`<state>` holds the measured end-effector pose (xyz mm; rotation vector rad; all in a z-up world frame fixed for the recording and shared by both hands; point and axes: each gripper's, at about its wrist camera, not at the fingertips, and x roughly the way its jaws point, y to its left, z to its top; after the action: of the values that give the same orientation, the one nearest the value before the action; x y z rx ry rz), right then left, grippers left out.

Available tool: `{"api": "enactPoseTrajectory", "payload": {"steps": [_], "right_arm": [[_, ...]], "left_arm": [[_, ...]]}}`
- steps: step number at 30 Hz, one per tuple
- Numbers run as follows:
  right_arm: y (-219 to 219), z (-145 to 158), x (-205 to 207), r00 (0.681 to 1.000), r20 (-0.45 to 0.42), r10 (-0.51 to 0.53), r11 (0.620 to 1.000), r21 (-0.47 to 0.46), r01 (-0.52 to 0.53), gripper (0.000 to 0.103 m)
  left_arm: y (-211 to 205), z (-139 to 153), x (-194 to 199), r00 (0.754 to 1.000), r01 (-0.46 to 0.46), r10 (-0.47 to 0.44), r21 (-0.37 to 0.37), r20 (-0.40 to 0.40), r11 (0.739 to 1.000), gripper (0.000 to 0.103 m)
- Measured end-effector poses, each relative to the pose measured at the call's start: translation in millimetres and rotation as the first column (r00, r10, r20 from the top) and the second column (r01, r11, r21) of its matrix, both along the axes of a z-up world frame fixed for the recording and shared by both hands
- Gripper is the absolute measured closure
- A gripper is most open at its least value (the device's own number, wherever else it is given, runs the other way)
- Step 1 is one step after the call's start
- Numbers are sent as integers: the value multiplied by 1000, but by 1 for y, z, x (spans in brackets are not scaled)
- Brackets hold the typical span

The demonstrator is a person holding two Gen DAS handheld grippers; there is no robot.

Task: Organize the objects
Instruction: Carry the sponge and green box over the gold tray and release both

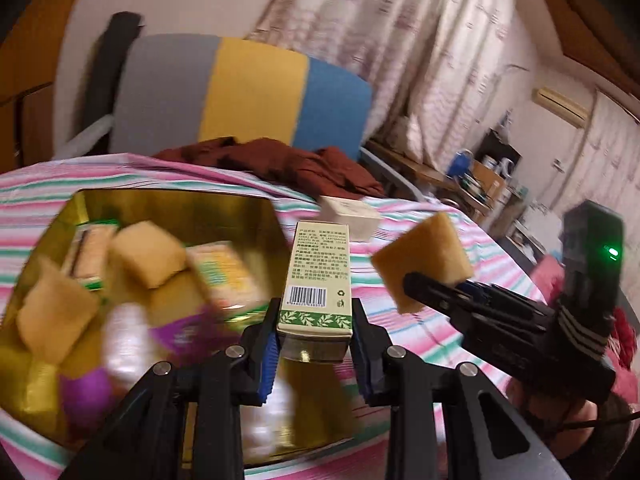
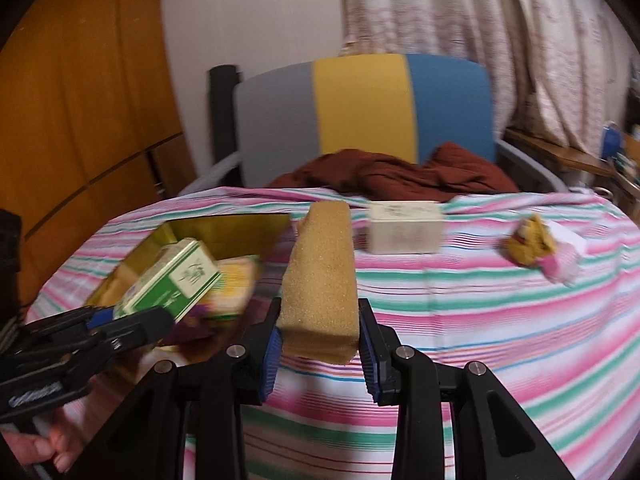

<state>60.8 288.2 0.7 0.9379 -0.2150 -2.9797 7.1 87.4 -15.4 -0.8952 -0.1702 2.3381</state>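
Left claw [image 1: 316, 344] clamps barcoded carton [image 1: 319, 280] beside gold tin [image 1: 256, 212].

Home: curtains [image 2: 460, 8], cloth-covered table [image 2: 480, 320]

Black claw [image 1: 316, 344] arms, blue ribbed pads [image 1: 267, 364], silver screws.

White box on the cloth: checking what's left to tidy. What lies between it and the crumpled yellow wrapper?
Only bare striped tablecloth between the white box and the wrapper, seen in the right wrist view.
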Motion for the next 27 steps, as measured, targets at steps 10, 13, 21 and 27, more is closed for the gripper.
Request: {"api": "enactPoseTrajectory", "payload": {"steps": [10,13,21,27], "right_arm": [[-65,-8,-18,984,63,164,986,20,-166,68],[-76,-13,-22,979,89,183,982,34,-187,67],[-73,-21,-20,980,98,174,985,-7,-174,36],[-67,-19,-16,984,90,155,988,-23,-153,36]], "left_arm": [[-67,-13,-51,983,-170,173,-39,60,985,72],[-75,-17,-61,979,-188,192,-61,70,980,72],[-80,-35,-80,959,-209,226,-112,169,971,66],[-95,-24,-62,937,-317,323,-60,133,946,57]]}}
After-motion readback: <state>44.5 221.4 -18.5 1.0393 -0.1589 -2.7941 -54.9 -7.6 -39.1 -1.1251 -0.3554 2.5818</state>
